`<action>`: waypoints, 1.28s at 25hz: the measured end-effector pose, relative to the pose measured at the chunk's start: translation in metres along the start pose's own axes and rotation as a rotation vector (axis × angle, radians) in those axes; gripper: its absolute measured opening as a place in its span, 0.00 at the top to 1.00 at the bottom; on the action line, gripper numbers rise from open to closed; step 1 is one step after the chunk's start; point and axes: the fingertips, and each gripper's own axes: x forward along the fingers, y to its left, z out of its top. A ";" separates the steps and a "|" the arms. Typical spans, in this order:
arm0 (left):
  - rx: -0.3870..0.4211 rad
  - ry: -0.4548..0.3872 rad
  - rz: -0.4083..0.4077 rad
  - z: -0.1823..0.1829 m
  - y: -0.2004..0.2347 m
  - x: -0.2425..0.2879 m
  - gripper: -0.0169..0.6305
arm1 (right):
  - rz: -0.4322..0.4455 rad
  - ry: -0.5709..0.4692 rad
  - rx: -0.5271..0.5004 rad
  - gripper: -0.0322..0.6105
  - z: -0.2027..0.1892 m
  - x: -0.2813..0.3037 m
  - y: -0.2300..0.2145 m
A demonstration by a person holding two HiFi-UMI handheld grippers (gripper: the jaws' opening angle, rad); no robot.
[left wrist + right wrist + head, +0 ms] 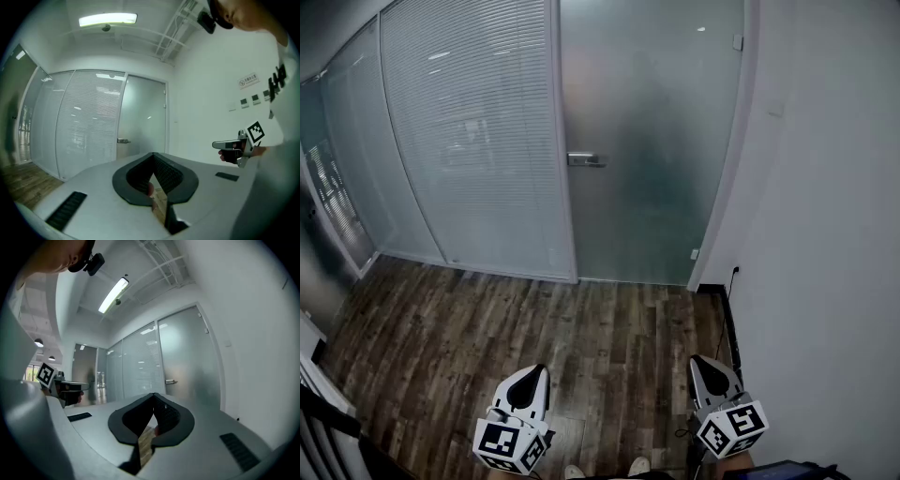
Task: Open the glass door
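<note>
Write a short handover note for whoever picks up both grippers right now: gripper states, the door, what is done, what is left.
Left gripper: shut, empty, held level, well back from the door.
Right gripper: shut, empty, level, near the white wall.
Glass door: closed, straight ahead across the wood floor. Its handle sits at the door's left edge, untouched.
Done: nothing yet.
Left: approach, take the handle, open the door.
</note>
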 end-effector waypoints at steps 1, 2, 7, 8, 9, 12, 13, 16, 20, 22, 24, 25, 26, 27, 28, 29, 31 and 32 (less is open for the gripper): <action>0.001 0.002 0.001 0.000 -0.003 0.001 0.98 | 0.003 -0.001 0.002 0.95 0.000 -0.001 -0.003; 0.003 0.004 0.002 0.000 -0.006 0.001 0.98 | 0.006 -0.002 0.004 0.95 -0.001 -0.002 -0.006; 0.005 0.017 0.016 -0.002 -0.025 0.015 0.98 | 0.023 0.011 0.017 0.95 -0.005 -0.001 -0.030; 0.005 0.023 0.020 -0.004 -0.029 0.016 0.98 | 0.027 0.014 0.024 0.95 -0.007 -0.002 -0.036; 0.005 0.028 0.026 -0.006 -0.032 0.017 0.98 | 0.032 0.015 0.030 0.95 -0.008 -0.003 -0.040; 0.002 0.028 0.052 -0.007 -0.041 0.024 0.98 | 0.051 0.014 0.043 0.95 -0.011 -0.002 -0.057; 0.004 0.025 0.060 -0.008 -0.044 0.028 0.98 | 0.056 0.018 0.045 0.95 -0.013 0.000 -0.064; 0.024 0.030 0.069 -0.010 -0.053 0.038 0.98 | 0.070 0.042 0.062 0.95 -0.023 0.007 -0.078; 0.015 0.035 0.084 -0.012 -0.044 0.049 0.98 | 0.099 0.053 0.047 0.95 -0.028 0.024 -0.077; 0.007 0.038 0.083 -0.015 -0.040 0.060 0.98 | 0.107 0.055 0.046 0.95 -0.028 0.035 -0.080; 0.010 0.038 0.075 -0.017 -0.037 0.074 0.98 | 0.108 0.062 0.039 0.95 -0.030 0.045 -0.085; 0.011 0.035 0.069 -0.017 -0.035 0.082 0.98 | 0.105 0.066 0.035 0.95 -0.031 0.050 -0.087; 0.010 0.030 0.061 -0.017 -0.032 0.090 0.98 | 0.099 0.069 0.032 0.95 -0.032 0.055 -0.090; 0.008 0.024 0.053 -0.016 -0.028 0.099 0.98 | 0.091 0.072 0.030 0.95 -0.032 0.061 -0.093; 0.006 0.019 0.044 -0.016 -0.023 0.107 0.98 | 0.084 0.074 0.029 0.95 -0.032 0.068 -0.095; 0.003 0.015 0.037 -0.015 -0.017 0.116 0.98 | 0.079 0.075 0.024 0.95 -0.031 0.075 -0.096; -0.007 0.006 0.029 -0.013 -0.002 0.134 0.98 | 0.074 0.076 0.002 0.95 -0.027 0.092 -0.096; -0.012 0.000 0.026 -0.010 0.005 0.142 0.98 | 0.072 0.076 -0.012 0.95 -0.024 0.101 -0.096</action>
